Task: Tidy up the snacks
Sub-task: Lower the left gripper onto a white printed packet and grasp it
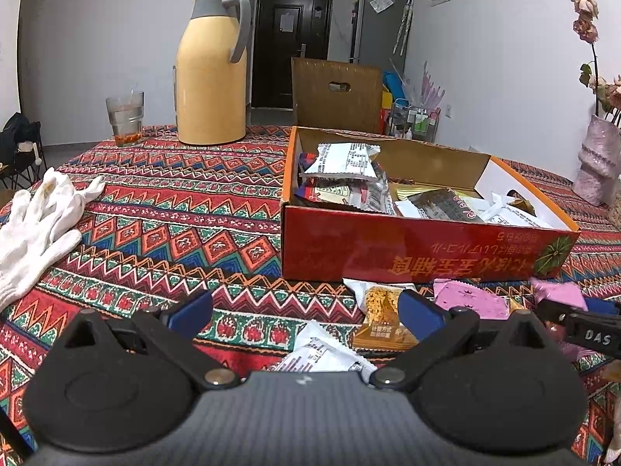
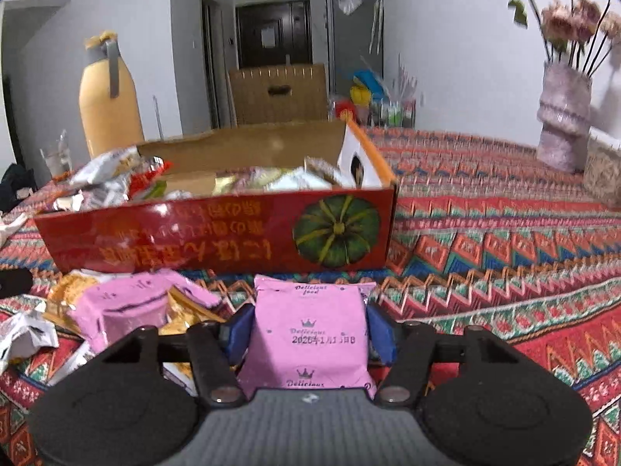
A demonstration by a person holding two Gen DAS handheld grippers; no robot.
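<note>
The pink snack packet (image 2: 310, 334) sits squarely between my right gripper (image 2: 308, 330), whose blue pads press on both its sides, so I judge it gripped; the jaws stand partly closed to the packet's width. It lies low over the table (image 2: 504, 233), just in front of the red cardboard box (image 2: 194, 233), which I take to be where the snacks go, since wrappers already fill it. Gripping the packet by its flanks keeps its flat face up and leaves it free to be lifted over the box's near wall.

To its left more loose snacks wait: another pink packet (image 2: 128, 303), a golden-brown bar (image 1: 382, 310) and a white wrapper (image 1: 322, 353). My left gripper (image 1: 306, 310) hangs over these with its jaws wide apart and nothing held; the white wrapper lies below the gap.

Farther off stand a yellow thermos (image 1: 211, 73), a glass (image 1: 125, 116), white gloves (image 1: 39, 213) and a vase (image 2: 562, 112).

The right-wrist view is blurred, the box's printing is illegible, and whether the packet rests on the cloth or is raised I cannot tell.
</note>
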